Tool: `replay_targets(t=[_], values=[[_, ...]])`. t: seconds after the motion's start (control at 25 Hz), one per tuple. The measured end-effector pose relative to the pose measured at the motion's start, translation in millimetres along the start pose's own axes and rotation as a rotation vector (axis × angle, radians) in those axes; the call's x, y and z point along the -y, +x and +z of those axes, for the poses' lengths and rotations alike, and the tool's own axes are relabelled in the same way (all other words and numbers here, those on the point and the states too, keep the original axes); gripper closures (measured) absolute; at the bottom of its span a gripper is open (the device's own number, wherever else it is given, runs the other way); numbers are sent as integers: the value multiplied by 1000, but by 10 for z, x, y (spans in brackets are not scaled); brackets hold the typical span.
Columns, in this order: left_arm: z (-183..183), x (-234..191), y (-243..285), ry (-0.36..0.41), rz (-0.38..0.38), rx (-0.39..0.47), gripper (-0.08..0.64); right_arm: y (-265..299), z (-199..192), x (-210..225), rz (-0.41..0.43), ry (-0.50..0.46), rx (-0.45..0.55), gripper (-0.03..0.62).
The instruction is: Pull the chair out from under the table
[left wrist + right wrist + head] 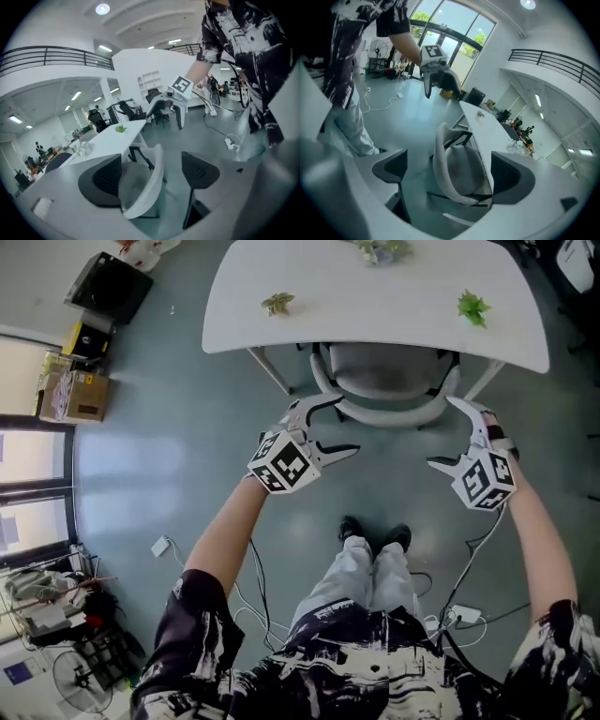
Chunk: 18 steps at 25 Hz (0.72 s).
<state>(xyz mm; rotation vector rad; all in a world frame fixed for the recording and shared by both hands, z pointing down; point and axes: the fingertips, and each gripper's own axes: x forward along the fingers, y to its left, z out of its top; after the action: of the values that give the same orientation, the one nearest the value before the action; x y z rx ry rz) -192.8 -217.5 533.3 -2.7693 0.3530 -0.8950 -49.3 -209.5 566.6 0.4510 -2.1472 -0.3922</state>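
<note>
The chair (384,371) has a grey seat and a white curved backrest (389,416); it is tucked under the white table (375,306). My left gripper (339,425) is open at the backrest's left end. My right gripper (441,432) is open at its right end. In the left gripper view the white backrest (149,178) lies between the two dark pads (101,180) without being clamped. The right gripper view shows the same: the backrest (440,168) runs through the gap between the spread pads (511,180). Each gripper also shows in the other's view.
Small green plants (278,304) (472,307) lie on the table top. Cardboard boxes (75,395) and a black case (108,287) sit by the windows at the left. Cables and a power strip (464,615) trail on the floor beside the person's feet (375,538).
</note>
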Motion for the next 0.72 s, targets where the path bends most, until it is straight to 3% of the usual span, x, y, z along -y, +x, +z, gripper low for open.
replay_targets(t=[0.28,0.52,0.56,0.6,0.68,0.72], values=[[-1082,-99,758,51,-73,-197,160,1166,-862,-193,159,-105,-159,46],[-1431,-125,1212,78,-133,-220,179,1720,-1134,-397,251,-177,-194,48],[-1492,-105,1262,96,-153,-236,208,1769,-1154,-411,253,-191,-196,54],[-1560,-87,1310,127,-170,-258,242,1809,-1173,-416,251,-213,-195,86],[-1672,-81,1382,234,-198,-310,388,1854,-1203,-434,274,-264,-185,435],[-1701,-80,1399,296,-221,-333,412,1859,-1213,-456,308,-282,-184,483]])
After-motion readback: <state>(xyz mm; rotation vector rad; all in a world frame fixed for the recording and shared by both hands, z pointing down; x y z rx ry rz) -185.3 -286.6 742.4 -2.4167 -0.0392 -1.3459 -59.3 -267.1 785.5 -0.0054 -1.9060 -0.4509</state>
